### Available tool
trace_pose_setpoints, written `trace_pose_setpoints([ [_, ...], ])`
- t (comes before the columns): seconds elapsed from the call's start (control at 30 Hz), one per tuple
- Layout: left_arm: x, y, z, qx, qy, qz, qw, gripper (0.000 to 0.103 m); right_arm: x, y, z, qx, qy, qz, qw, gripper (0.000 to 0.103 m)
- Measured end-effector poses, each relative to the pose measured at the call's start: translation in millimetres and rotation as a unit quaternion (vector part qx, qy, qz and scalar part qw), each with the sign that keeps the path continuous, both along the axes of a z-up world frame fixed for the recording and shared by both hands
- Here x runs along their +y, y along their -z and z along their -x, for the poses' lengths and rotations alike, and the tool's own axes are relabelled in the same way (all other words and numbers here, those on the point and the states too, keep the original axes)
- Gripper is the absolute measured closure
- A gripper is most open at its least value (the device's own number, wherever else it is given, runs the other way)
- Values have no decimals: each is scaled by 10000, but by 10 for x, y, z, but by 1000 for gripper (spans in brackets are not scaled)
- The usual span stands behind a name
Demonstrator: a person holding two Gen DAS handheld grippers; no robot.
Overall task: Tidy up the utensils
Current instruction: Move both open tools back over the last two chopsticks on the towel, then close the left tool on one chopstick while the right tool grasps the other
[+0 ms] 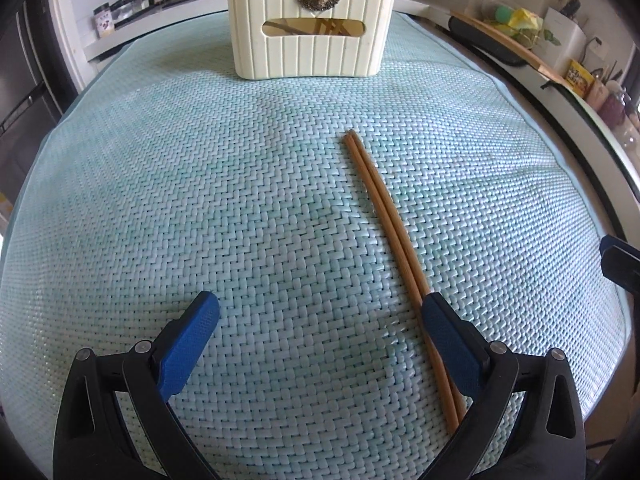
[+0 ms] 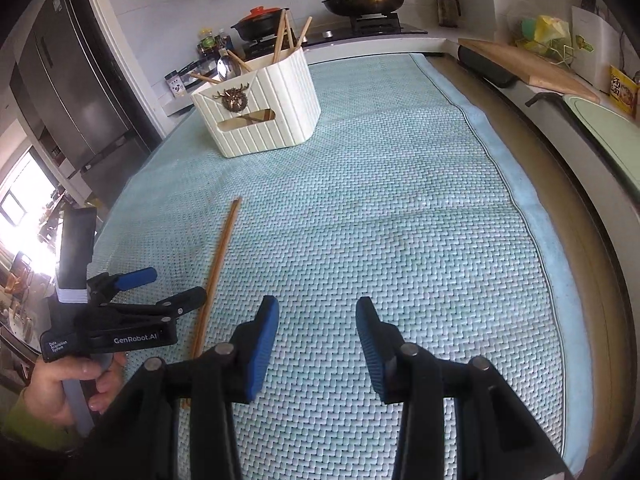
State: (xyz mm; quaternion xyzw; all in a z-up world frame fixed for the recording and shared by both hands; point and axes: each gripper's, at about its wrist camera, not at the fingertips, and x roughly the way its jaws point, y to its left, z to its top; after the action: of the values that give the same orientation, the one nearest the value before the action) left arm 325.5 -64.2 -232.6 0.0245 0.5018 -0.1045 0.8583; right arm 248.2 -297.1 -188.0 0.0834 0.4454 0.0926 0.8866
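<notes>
A pair of brown wooden chopsticks (image 1: pixel 384 216) (image 2: pixel 218 264) lies side by side on the pale green woven mat (image 1: pixel 200 200) (image 2: pixel 400 220). My left gripper (image 1: pixel 320 306) (image 2: pixel 173 285) is wide open and low over the mat. The chopsticks' near end passes under its right finger (image 1: pixel 448 336), not between the pads. To their right, my right gripper (image 2: pixel 318 304) is open with only bare mat between its blue pads. A cream ribbed utensil holder (image 1: pixel 312 40) (image 2: pixel 264 120) with a brass deer emblem stands at the far end, holding chopsticks and a metal spoon.
A person's hand (image 2: pixel 52 384) holds the left gripper's handle. A stove with a lidded pan (image 2: pixel 364 0) and a red-lidded pot (image 2: pixel 260 20) is behind the holder. A wooden board (image 2: pixel 528 64) and clutter line the right counter. A fridge (image 2: pixel 68 92) stands at left.
</notes>
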Motion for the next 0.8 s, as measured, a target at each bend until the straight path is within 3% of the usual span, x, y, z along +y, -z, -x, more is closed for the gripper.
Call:
trace_pose_setpoints([
  [0.33, -106, 33, -203, 64, -47, -302, 9995, 0, 75, -12, 4, -56, -17, 124, 9999, 62],
  [0.53, 274, -11, -238, 188, -338, -156, 9991, 0, 88, -18, 13, -45, -126, 261, 9996, 62],
  [0.7, 589, 1, -219, 253, -507, -363, 9977, 1, 132, 62, -50, 98, -247, 208, 9994, 62],
  [0.8, 704, 16, -200, 312, -489, -212, 9981, 1, 211, 82, -114, 147, -360, 164, 9991, 62],
])
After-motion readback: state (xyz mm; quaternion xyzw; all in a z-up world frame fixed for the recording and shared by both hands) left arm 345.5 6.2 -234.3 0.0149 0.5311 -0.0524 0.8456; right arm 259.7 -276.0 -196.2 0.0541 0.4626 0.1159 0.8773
